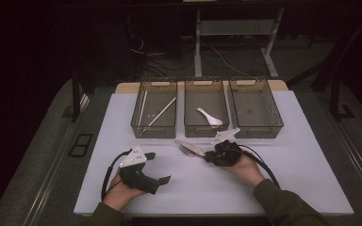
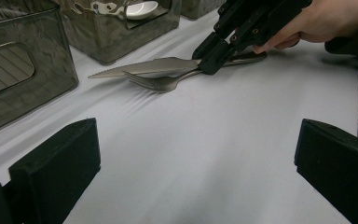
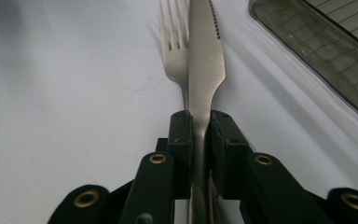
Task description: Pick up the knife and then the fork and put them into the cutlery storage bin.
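From above, the person's right gripper (image 1: pixel 210 155) lies low on the white table (image 1: pixel 283 160), just in front of the middle of three smoky plastic bins, and its jaws are pinched narrow on a knife (image 1: pixel 191 147) whose blade sticks out to the left. At this height the cutlery reads as one pale sliver. The right gripper view sorts it out: the knife (image 3: pixel 206 60) stands on edge between the two black pads, which press on its neck from both sides, and a fork (image 3: pixel 175 46) lies right beside it, tines forward, its stem running down behind the left pad. Whether the fork is also caught in the pinch I cannot tell. The left gripper view gives the side-on picture: the serrated knife (image 2: pixel 144 67) sits on top of the fork (image 2: pixel 161 83), both low over the tabletop, with the right gripper (image 2: pixel 209 58) clamped at the handle end.

The left gripper (image 1: pixel 158 167) rests nearer the person at the left, jaws spread wide with bare table between them.

The high view also shows chopsticks (image 1: pixel 158 115) in the left bin (image 1: pixel 154 85) and a white spoon (image 1: pixel 210 117) in the middle bin (image 1: pixel 206 84); the right bin (image 1: pixel 254 84) is alongside.

No brand, label or lettering is readable anywhere
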Available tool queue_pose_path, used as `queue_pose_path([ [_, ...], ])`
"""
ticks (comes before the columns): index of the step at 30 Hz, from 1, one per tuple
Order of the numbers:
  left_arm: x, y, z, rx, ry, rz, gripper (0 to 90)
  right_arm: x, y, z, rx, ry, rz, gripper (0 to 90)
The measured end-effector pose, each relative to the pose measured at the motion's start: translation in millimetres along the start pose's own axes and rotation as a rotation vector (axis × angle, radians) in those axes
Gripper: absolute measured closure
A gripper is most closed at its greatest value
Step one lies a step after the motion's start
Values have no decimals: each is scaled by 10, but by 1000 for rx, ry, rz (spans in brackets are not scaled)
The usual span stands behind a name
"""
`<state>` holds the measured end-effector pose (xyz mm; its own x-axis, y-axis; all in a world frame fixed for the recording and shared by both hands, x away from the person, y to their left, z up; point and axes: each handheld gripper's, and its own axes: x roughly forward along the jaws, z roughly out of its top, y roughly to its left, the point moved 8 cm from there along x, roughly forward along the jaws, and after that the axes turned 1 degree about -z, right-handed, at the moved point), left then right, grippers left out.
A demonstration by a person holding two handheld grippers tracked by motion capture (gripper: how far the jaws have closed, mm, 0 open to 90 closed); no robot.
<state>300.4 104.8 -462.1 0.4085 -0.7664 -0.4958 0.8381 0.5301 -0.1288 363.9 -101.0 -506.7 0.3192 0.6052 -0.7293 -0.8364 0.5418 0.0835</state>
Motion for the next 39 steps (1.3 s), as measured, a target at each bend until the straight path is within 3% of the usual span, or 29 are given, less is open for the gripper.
queue_pose_path([
  [26,-11,5,4,-1,1,0,0,-85,-53,27,30,-33,39,793],
  [39,-14,4,8,3,0,0,0,-214,-67,86,40,-65,48,794],
])
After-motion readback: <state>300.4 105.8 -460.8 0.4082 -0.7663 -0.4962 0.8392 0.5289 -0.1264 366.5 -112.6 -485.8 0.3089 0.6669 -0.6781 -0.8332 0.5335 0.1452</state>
